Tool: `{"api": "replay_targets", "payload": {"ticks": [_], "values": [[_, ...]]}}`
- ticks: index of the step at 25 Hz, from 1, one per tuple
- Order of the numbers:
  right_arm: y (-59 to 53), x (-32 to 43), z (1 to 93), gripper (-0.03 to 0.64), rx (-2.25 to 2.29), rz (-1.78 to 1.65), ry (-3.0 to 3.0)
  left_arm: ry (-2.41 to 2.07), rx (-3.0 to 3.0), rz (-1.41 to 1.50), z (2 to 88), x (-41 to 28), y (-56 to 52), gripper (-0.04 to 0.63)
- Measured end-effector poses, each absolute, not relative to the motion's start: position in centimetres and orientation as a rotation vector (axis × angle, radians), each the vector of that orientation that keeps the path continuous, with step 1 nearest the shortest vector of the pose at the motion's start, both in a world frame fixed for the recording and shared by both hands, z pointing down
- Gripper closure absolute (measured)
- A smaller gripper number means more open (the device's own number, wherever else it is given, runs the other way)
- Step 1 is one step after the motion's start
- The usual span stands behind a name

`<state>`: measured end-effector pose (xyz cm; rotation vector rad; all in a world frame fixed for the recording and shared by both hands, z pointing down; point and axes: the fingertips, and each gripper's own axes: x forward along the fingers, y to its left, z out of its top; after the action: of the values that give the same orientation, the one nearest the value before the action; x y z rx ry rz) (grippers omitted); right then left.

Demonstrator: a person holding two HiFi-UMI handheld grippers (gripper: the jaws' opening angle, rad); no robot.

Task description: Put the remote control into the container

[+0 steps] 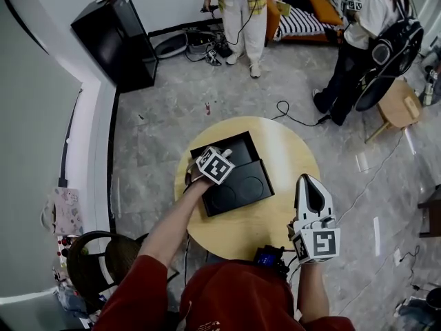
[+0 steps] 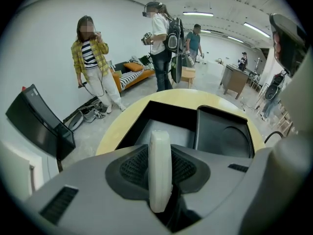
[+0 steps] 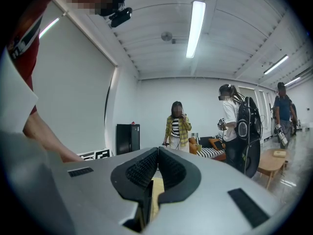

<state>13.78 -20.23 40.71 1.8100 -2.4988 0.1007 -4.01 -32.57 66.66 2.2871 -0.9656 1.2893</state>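
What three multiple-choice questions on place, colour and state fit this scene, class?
1. Where is the remote control?
A inside the container
B in the left tool
C in the right tool

2. What colour is the container?
A white
B red
C black

3. What state is the right tool in?
A shut, empty
B wide open
C shut on the remote control

Answers:
1 B, the left gripper view shows it clamped there.
2 C, its walls are black against the yellow table.
3 A, its jaws meet with nothing between.
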Motion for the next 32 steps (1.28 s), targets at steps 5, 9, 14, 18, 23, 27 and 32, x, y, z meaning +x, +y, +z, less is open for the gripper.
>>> {"api": "replay_targets", "payload": {"ticks": [5,9,14,18,23,27,32], "values": [[-20.2,13.9,40.5,0.594,1.825,0.094,-2.509,-0.937,2.264,1.316,67.6,-3.7,-32.5,0.483],[-20.2,13.8,40.3,0.594,1.832,0.089,-2.517,-0.918,2.239,1.335,68.4,-3.6,-32.3,0.482],[-20.2,13.7,40.9,0.594,1.810,0.100,-2.503,-0.893,2.226,1.365,69.1,-3.4,-32.4,0.482],[-20.1,13.8,41.7,0.594,1.782,0.108,-2.492,-0.885,2.210,1.375,69.7,-3.4,-32.5,0.482],[-20.2,13.6,41.3,0.594,1.797,0.104,-2.499,-0.882,2.197,1.391,70.1,-3.6,-32.7,0.483],[-20.0,13.7,41.8,0.594,1.775,0.103,-2.485,-0.885,2.176,1.380,70.6,-3.8,-32.9,0.482],[-20.2,13.5,41.5,0.594,1.799,0.118,-2.497,-0.890,2.162,1.371,71.0,-3.6,-33.1,0.482]]}}
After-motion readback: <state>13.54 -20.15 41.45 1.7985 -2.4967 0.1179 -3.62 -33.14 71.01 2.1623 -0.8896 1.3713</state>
